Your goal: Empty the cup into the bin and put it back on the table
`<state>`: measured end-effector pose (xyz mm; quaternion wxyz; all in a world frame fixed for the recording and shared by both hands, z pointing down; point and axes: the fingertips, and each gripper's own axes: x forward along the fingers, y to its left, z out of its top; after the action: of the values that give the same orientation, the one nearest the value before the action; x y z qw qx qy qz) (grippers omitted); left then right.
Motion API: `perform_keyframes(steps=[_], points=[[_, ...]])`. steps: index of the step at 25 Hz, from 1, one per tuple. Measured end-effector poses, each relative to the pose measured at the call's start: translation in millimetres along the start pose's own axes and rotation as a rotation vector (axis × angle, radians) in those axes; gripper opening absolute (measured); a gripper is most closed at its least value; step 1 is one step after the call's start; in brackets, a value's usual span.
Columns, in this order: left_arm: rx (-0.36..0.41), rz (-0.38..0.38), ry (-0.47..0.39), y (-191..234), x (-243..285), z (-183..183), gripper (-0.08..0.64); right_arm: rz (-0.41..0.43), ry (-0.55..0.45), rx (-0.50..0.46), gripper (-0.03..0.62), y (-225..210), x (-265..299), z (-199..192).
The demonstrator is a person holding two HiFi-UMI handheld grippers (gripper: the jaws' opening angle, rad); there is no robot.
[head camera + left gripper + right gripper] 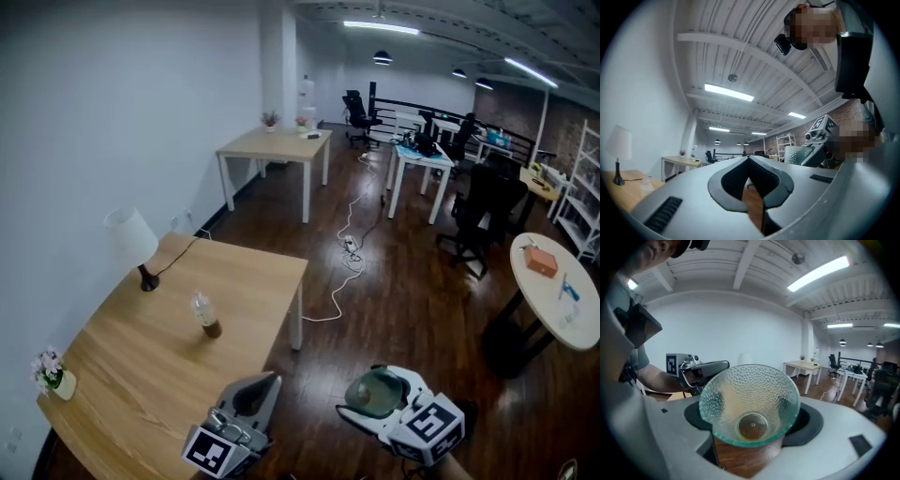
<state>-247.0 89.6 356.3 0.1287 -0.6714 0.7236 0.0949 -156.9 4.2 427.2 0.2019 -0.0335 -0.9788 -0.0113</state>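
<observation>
A green dimpled glass cup (375, 394) lies on its side in my right gripper (362, 397), low in the head view and over the dark wood floor. In the right gripper view the cup (750, 401) has its mouth toward the camera; the jaws of the right gripper (750, 423) press on its sides and it looks empty. My left gripper (270, 381) hangs beside it at the near corner of the wooden table (141, 375). Its jaws (749, 160) meet at the tips with nothing between them. No bin shows in any view.
On the wooden table stand a white lamp (131, 239), a small bottle (204, 314) and a flower pot (52, 370). A white cable (347, 262) runs across the floor. A round table (553, 300) is at the right, with desks and chairs further back.
</observation>
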Motion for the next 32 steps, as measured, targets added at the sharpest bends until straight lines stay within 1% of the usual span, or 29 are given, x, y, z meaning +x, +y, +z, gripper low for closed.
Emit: perform_keyframes(steps=[3, 7, 9, 11, 17, 20, 24, 30, 32], points=[[-0.037, -0.085, 0.020, -42.3, 42.2, -16.4, 0.005, -0.098, -0.001, 0.058, 0.400, -37.6, -48.1, -22.8], [-0.082, -0.196, 0.031, -100.9, 95.5, -36.6, 0.005, -0.235, -0.026, 0.116, 0.400, -76.1, -113.7, -45.0], [-0.105, -0.275, 0.027, -141.2, 123.5, -43.2, 0.005, -0.301, -0.035, 0.137, 0.400, -96.1, -147.0, -58.2], [-0.122, -0.344, 0.030, -185.0, 148.6, -50.2, 0.005, -0.345, -0.032, 0.141, 0.402, -114.2, -180.4, -76.9], [-0.162, -0.539, 0.026, -297.6, 204.3, -68.0, 0.005, -0.484, -0.059, 0.208, 0.400, -148.1, -268.5, -108.2], [-0.187, -0.614, 0.024, -344.1, 223.8, -71.2, 0.005, -0.562, -0.048, 0.231, 0.400, -158.2, -308.4, -128.0], [-0.206, -0.699, 0.036, -390.1, 247.4, -75.2, 0.005, -0.641, -0.047, 0.292, 0.400, -173.4, -351.8, -148.8], [-0.231, -0.840, 0.070, -440.5, 285.0, -93.5, 0.005, -0.784, -0.022, 0.368, 0.400, -203.7, -404.8, -185.3], [-0.251, -0.893, 0.082, -453.5, 298.9, -100.5, 0.005, -0.839, -0.015, 0.388, 0.400, -214.9, -418.0, -192.6]])
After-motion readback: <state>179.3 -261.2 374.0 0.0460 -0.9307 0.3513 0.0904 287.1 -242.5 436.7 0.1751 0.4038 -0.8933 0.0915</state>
